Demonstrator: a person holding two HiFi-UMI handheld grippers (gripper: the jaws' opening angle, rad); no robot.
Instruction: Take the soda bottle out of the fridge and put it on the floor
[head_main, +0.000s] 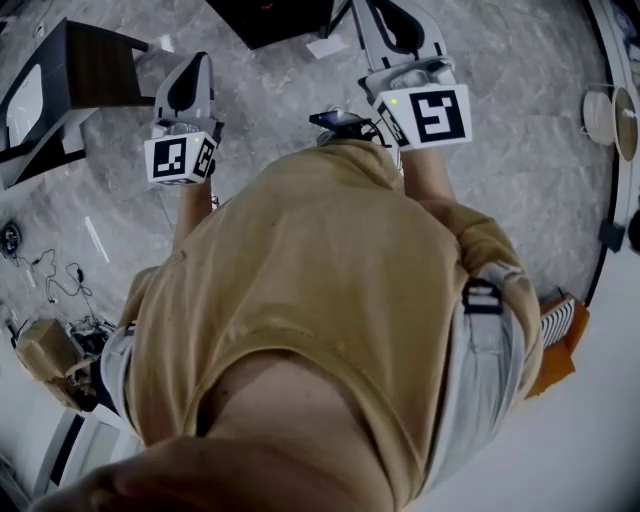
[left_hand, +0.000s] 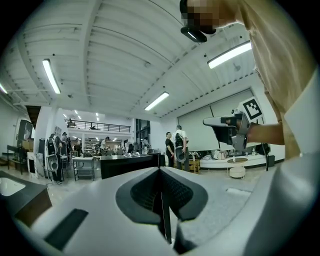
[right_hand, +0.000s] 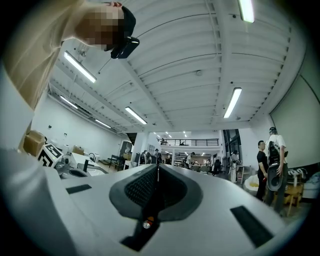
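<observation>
A person in a tan shirt (head_main: 320, 280) holds the left gripper (left_hand: 160, 170) and right gripper (right_hand: 158, 167) out over a grey stone floor (head_main: 270, 100), both clenched tight on nothing. Where the soda bottle lies cannot be told.

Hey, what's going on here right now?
A person in a tan shirt holds the left gripper and the right gripper out over a grey stone floor. Both have their jaws together, with nothing between them. No soda bottle or fridge is in view.
</observation>
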